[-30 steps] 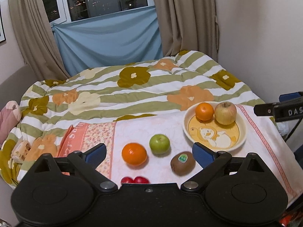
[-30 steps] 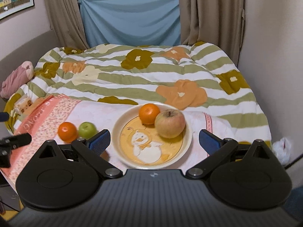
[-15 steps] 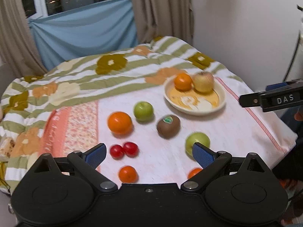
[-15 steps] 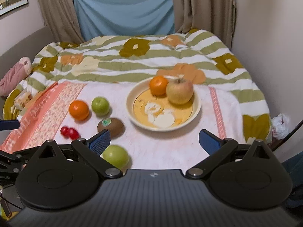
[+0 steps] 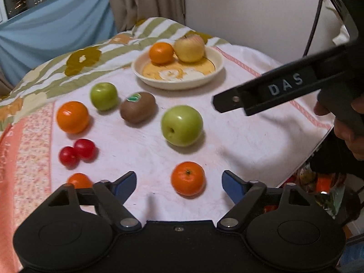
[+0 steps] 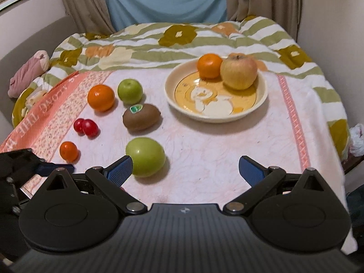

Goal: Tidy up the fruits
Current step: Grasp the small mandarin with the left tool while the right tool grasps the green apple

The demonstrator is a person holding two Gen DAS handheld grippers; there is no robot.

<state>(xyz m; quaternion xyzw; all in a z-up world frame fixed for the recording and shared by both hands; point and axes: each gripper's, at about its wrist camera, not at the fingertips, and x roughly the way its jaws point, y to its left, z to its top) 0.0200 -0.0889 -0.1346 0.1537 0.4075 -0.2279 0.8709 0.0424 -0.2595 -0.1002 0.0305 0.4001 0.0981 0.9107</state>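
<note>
A cream bowl (image 6: 261,100) at the back right of the pink cloth holds an orange (image 6: 209,66) and a yellow-red apple (image 6: 238,71). Loose on the cloth lie a large green apple (image 6: 145,157), a kiwi (image 6: 141,116), a small green apple (image 6: 130,91), an orange (image 6: 101,97), two red tomatoes (image 6: 86,127) and a small tangerine (image 6: 68,151). In the left wrist view a tangerine (image 5: 188,178) lies just ahead, between the fingers. My left gripper (image 5: 179,183) is open and empty. My right gripper (image 6: 185,170) is open and empty, with the large green apple by its left finger.
The cloth (image 6: 204,141) covers a small table against a bed with a striped flowered quilt (image 6: 182,38). A wall stands to the right. The right gripper's body (image 5: 273,91) crosses the right of the left wrist view. Clutter lies below the table's right edge (image 5: 318,184).
Both grippers have pulled back toward the table's near edge and tilted down, so more fruit shows in front. The fruit and the bowl have not moved.
</note>
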